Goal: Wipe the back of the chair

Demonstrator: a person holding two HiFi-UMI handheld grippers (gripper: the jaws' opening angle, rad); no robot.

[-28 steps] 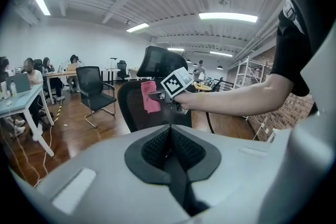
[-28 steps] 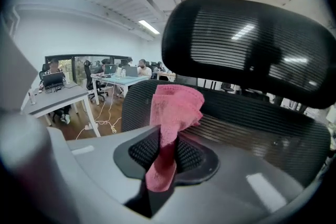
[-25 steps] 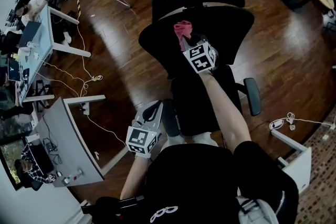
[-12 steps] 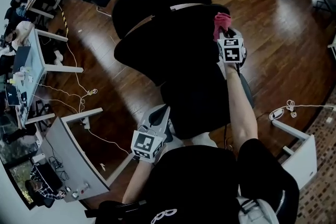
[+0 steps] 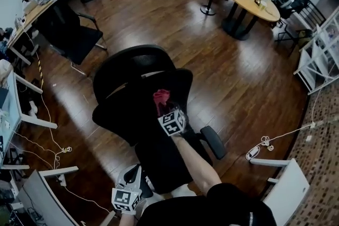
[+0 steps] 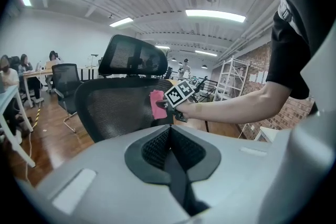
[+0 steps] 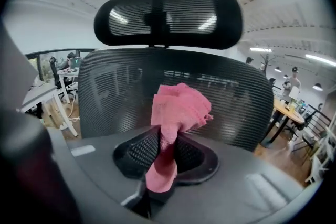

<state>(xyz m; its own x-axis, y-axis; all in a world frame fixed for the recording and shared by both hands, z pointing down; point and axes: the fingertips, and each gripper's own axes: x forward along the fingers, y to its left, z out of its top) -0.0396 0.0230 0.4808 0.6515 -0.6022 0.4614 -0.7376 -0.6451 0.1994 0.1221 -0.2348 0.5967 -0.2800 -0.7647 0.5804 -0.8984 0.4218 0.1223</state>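
— What does the chair (image 5: 159, 161) look like?

— It is black. The chair back (image 7: 121, 92) is a net with thin lines that you can see through. A curved headrest (image 7: 168, 13) sits on top. The chair stands in the middle of the head view, on a brown wood floor (image 5: 233, 66).

— Where is the pink cloth (image 7: 177, 110)?

— It is all bunched up, right against the middle of the chair back, just under the headrest.

— What holds it?

— The right gripper (image 7: 164, 150). Its two jaws squeeze tight on the cloth. The bare arm (image 5: 193, 164) reaches straight out from the bottom of the head view up to the chair back.

— And the other one?

— The left gripper (image 5: 133, 177) is low in the bottom left of the head view, close to the person's body and away from the chair back. Its jaws are pressed together with nothing between them.
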